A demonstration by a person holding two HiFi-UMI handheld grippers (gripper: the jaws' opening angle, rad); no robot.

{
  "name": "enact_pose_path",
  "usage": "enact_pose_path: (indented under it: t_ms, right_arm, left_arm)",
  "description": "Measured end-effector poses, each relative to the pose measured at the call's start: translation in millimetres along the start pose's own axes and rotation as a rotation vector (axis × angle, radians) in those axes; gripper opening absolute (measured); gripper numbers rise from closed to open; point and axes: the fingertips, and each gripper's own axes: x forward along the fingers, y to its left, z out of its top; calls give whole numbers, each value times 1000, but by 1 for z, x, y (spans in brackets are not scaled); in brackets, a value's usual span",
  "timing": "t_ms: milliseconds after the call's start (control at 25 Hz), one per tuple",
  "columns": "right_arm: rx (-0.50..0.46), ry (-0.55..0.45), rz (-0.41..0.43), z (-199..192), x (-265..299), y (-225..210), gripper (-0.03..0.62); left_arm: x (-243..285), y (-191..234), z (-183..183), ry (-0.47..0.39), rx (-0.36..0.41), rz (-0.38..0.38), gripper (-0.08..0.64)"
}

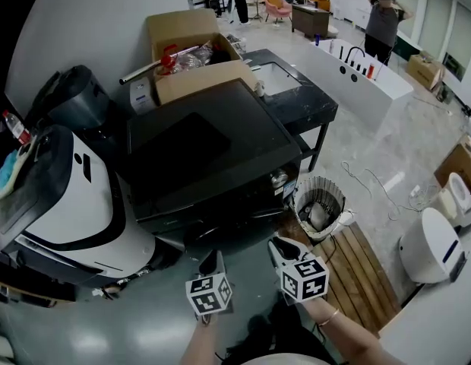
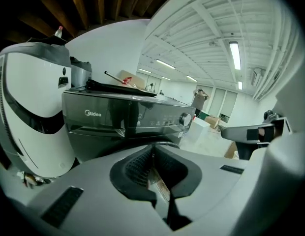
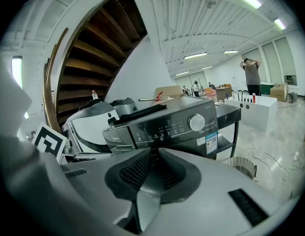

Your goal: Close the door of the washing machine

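Washing machine door (image 2: 165,144) shows as a dark curve under the control panel and looks flush with the front. Nearest, the left gripper (image 1: 213,263) has its jaws pressed together and empty. Beside it, the right gripper (image 1: 281,245) has its tips meeting, also with nothing held. Both point at the dark washing machine (image 1: 205,150), just beyond them and apart from it. A white appliance (image 1: 61,196) stands at its left and a ribbed basket (image 1: 319,204) at its right. Farther off are a cardboard box (image 1: 191,33) and a black table (image 1: 296,101). A person (image 1: 384,21) stands far right.
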Motion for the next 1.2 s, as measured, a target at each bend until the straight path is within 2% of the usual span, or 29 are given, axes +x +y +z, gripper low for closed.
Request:
enact_pose_path:
  t_ms: [240,720,1200]
  right_arm:
    - [-12,-46,-29,-4,-33,36,8]
    - [-18,-132,-9,-17,-96,96,6]
    - [-9,-149,-8,-26,-127,106,5]
  left_arm:
    - [-51,16,-6,-25,7,-15,28]
    - [-139,37,-10,-100,78,-54,28]
    - [-172,38,-16,-122,90,-68,28]
